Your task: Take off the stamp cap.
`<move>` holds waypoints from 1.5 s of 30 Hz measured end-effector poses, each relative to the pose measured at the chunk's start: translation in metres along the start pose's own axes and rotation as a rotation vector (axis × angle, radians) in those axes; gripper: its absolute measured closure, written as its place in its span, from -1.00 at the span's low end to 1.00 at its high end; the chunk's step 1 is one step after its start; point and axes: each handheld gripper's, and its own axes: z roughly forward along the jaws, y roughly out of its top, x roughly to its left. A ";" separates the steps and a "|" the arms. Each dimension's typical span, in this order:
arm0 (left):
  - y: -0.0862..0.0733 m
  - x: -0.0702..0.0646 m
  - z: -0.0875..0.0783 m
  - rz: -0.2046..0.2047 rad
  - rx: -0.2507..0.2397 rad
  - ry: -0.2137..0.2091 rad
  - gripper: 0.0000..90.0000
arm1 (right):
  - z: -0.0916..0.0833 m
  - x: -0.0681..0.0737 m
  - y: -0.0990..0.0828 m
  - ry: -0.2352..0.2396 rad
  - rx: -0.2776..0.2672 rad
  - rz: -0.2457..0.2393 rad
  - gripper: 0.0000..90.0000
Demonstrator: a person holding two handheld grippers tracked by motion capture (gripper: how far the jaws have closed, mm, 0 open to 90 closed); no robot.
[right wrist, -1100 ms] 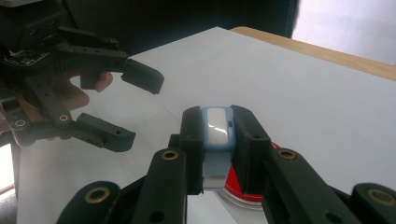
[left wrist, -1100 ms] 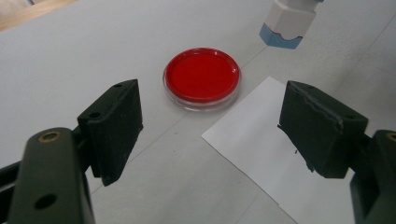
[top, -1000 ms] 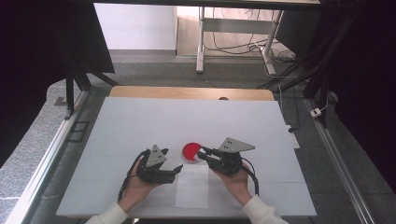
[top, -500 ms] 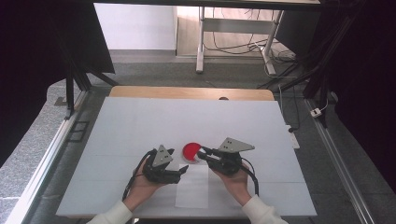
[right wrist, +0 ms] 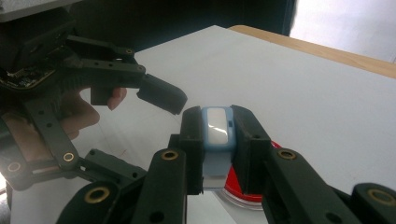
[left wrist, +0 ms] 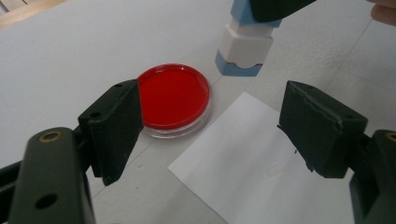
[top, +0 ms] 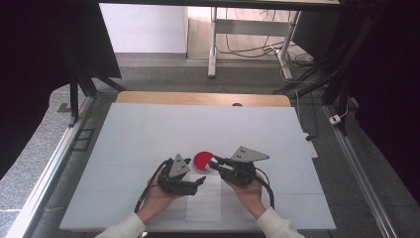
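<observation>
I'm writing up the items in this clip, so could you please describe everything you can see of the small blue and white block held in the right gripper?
The blue and white block is a small, rounded piece that looks like plastic: a pale blue body with a white section and a scalloped seam between them. It is clamped between the right gripper's two black jaws, one on each side. It hangs just above the white table, beside the red dish and near the sheet of paper. Whether it touches the table cannot be told.

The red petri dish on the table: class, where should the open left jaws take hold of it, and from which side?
Grip the red petri dish by its clear rim, jaws on opposite edges, coming down from above. It lies flat and shallow, so probably only the low side wall offers purchase. The left gripper is open beside it; the blue-and-white object hangs just beyond.
</observation>
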 end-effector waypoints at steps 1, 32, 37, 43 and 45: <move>0.000 -0.001 0.001 0.002 0.002 -0.001 -0.51 | 0.000 0.000 0.000 0.000 0.000 0.000 0.66; 0.008 -0.009 0.025 0.023 -0.013 -0.001 -0.35 | 0.000 0.001 0.000 -0.002 -0.015 0.013 0.66; 0.009 -0.009 0.026 0.029 -0.016 -0.007 -0.24 | 0.000 0.000 0.000 -0.002 -0.019 0.020 0.66; 0.009 -0.010 0.029 0.037 -0.009 -0.013 -0.12 | 0.000 0.001 0.000 -0.001 -0.019 0.018 0.66; 0.009 -0.011 0.030 0.047 -0.011 -0.009 -0.06 | 0.000 0.001 0.000 -0.002 -0.018 0.018 0.66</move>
